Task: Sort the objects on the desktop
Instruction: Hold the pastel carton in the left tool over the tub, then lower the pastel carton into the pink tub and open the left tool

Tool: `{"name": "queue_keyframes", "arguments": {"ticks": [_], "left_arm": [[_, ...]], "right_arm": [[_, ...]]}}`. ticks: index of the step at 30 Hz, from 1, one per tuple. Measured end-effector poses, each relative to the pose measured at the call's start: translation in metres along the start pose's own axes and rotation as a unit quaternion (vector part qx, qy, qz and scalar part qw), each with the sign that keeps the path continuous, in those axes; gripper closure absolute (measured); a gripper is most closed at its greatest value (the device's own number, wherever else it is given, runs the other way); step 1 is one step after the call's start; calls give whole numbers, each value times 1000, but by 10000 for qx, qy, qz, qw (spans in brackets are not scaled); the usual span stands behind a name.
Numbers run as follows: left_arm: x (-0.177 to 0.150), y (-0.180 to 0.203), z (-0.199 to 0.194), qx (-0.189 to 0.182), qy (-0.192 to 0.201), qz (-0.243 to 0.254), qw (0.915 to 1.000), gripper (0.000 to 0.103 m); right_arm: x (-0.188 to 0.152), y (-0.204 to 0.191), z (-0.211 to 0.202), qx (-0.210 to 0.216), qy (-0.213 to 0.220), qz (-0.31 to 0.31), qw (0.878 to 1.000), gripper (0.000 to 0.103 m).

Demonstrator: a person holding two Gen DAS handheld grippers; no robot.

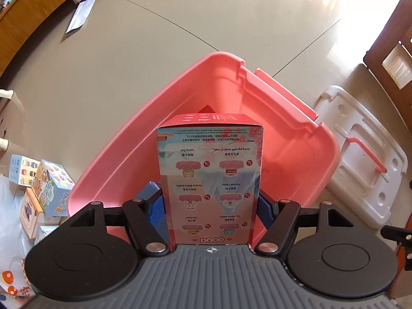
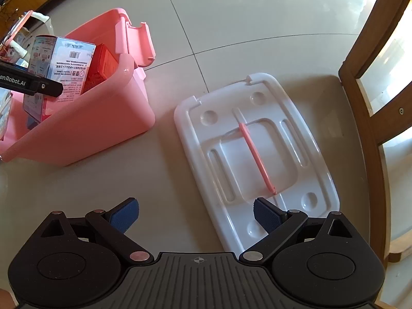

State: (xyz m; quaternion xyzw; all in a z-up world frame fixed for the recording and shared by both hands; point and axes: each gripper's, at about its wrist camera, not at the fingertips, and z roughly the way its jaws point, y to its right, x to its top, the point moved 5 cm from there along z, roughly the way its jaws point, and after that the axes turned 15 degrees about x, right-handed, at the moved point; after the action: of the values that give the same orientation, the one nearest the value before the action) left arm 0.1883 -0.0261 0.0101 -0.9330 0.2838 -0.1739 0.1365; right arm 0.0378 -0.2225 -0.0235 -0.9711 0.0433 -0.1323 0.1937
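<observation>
The bin sits on the surface, and just to its right lies the lid, flat, with its handle on top. Over the bin, the left tool holds a box between its fingers, the box reaching down into the bin. Behind it in the bin stands another box. Left of the bin, a cluster of small boxes is piled together. Far back on the left lies a paper sheet.
</observation>
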Motion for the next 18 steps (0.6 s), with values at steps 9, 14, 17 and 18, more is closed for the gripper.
{"name": "queue_keyframes", "arguments": {"ticks": [9,14,17,18], "left_arm": [[-4,30,-4,99,152,1680,9856,32],[-6,41,-4,148,265,2651,9637,32],[-7,44,-6,113,265,3022,9528,32],[-7,46,-6,102,282,3156,9484,32]], "right_arm": [[0,-4,10,-12,-125,-37,9999,8],[0,-2,14,-30,-173,-23,9998,8],[-1,1,17,-52,-201,4,9998,8],[-1,2,17,-56,-208,16,9998,8]]}}
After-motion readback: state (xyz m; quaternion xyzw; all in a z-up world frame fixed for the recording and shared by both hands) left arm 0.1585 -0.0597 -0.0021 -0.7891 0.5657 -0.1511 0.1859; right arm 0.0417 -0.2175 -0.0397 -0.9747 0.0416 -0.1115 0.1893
